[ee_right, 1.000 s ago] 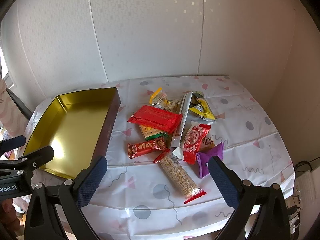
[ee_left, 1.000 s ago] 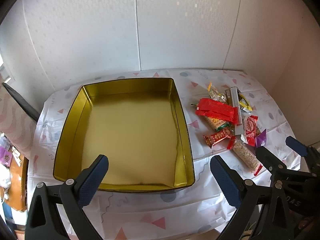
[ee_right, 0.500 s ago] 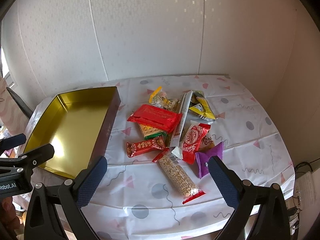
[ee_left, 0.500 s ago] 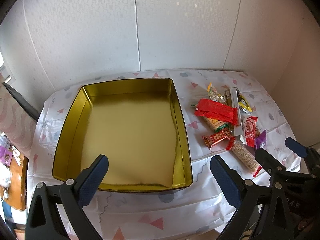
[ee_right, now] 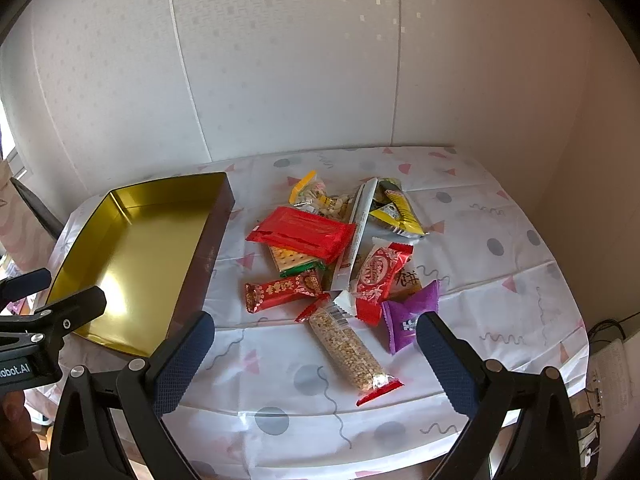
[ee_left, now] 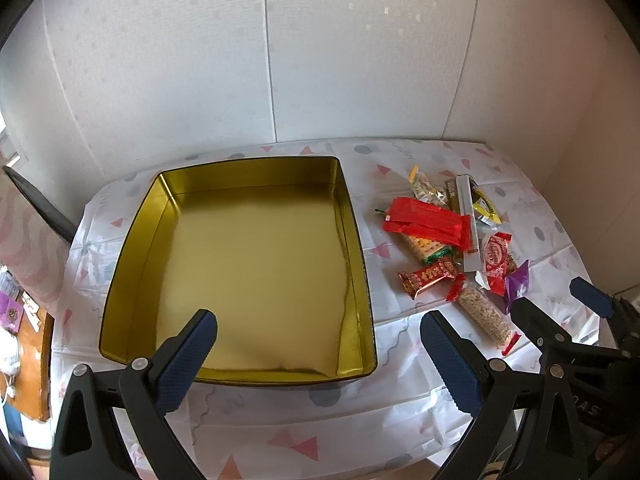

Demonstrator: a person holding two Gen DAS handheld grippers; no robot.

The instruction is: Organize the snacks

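An empty gold tin point(ee_left: 136, 240) point(ee_right: 100, 216) lies on the left half of the table. To its right is a heap of snacks: a flat red pack point(ee_left: 426, 222) point(ee_right: 302, 232), a small red candy bar point(ee_left: 430, 276) point(ee_right: 284, 291), a grain bar point(ee_left: 486, 316) point(ee_right: 348, 350), a purple sweet point(ee_right: 410, 318), a long white stick point(ee_right: 356, 236) and a yellow packet point(ee_right: 396, 210). My left gripper point(ee_left: 318, 342) hangs open above the tin's near edge. Open too, my right gripper point(ee_right: 314, 346) hovers over the grain bar, nothing between its fingers.
The table wears a white cloth point(ee_right: 500, 240) with grey dots and pink triangles. White wall panels close off the back and right. A dark chair back point(ee_left: 36, 204) stands at the far left, and cables point(ee_right: 608, 326) lie beyond the right table edge.
Both views have pulled back slightly from the table; tin and snacks lie where they were. Both grippers stay open.
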